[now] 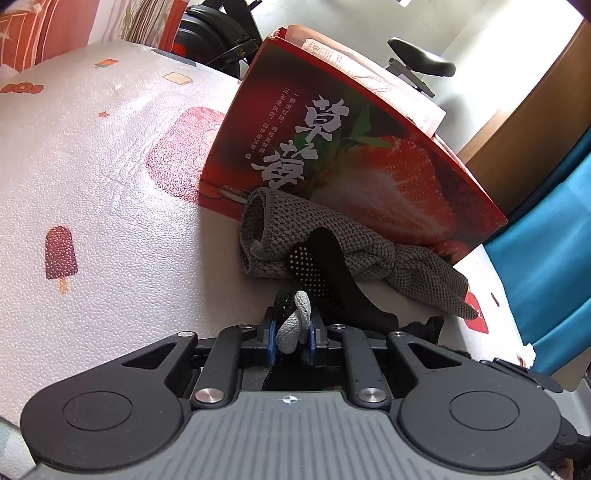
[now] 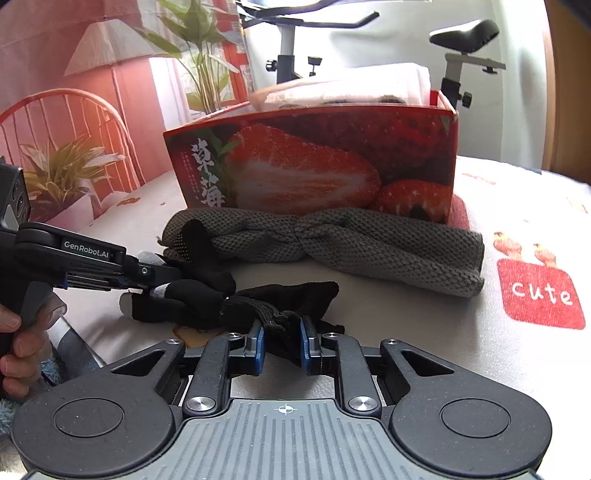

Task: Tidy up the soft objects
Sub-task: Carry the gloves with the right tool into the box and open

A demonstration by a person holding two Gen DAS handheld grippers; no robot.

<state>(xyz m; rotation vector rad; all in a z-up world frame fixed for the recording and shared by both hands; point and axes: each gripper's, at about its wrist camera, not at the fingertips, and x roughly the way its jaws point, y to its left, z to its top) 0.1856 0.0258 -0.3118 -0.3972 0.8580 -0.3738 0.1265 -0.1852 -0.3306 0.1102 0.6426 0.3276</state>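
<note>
A black glove (image 2: pixel 258 299) with grey fingertips lies on the printed table cover (image 2: pixel 424 332), in front of a grey knit cloth (image 2: pixel 332 240) with a knot in its middle. My right gripper (image 2: pixel 282 345) is shut on the glove's cuff end, and the fabric fills the space between its blue pads. My left gripper (image 1: pixel 291 330) is shut on a grey fingertip of the same black glove (image 1: pixel 332 266). In the right wrist view that left gripper (image 2: pixel 162 275) reaches in from the left and pinches the glove's fingers. The grey knit cloth (image 1: pixel 295 229) rests against the red strawberry box (image 1: pixel 351 147).
The red strawberry box (image 2: pixel 314 162) stands open just behind the cloth, with white fabric (image 2: pixel 351 85) inside. A person's hand (image 2: pixel 18 343) holds the left tool. An exercise bike seat (image 2: pixel 465 31) is beyond the table, and a blue chair (image 1: pixel 546 221) stands at the right edge.
</note>
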